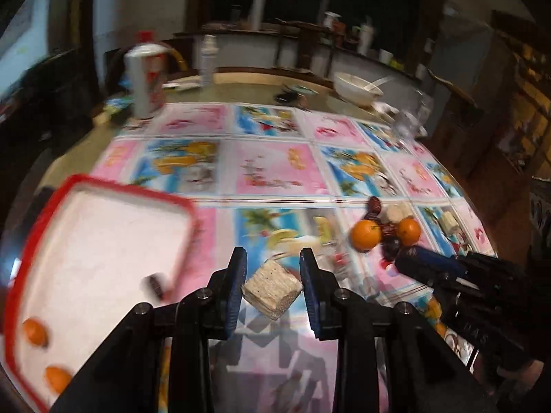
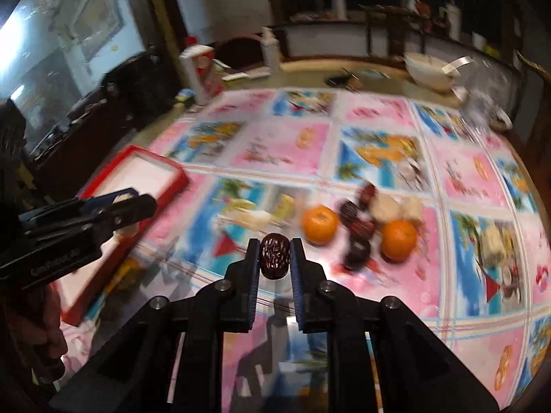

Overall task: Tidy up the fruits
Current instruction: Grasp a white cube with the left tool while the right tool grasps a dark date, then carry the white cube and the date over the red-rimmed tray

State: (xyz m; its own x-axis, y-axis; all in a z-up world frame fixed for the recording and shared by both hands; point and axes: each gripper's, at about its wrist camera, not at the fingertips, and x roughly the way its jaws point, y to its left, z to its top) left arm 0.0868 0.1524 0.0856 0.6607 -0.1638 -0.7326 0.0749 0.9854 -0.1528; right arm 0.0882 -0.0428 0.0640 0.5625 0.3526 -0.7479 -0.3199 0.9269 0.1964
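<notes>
- Fruit lies in two places: a loose pile (image 2: 365, 220) on the tablecloth (image 2: 282, 148) and a few pieces in a red-rimmed tray (image 1: 100, 241).
- Left gripper (image 1: 273, 282) is clamped on a pale, speckled block (image 1: 272, 289), held above the cloth just right of the tray.
- Right gripper (image 2: 274, 258) is clamped on a dark, wrinkled date (image 2: 274, 256), lifted off the table, near the pile's left side.
- Pile holds two oranges (image 2: 319, 224) (image 2: 398, 240), several dark dates between them and pale chunks (image 2: 385, 208) behind.
- Tray has a white floor; in the left view two small orange fruits (image 1: 34, 332) (image 1: 56, 377) sit near its close edge and one dark piece (image 1: 156, 284) lies toward its right rim.
- Far side of the table carries a white bowl (image 1: 356, 86) with a spoon, a white bottle (image 1: 208, 58) and a red-and-white carton (image 2: 201, 72).
- Motion blur softens most of both views.
</notes>
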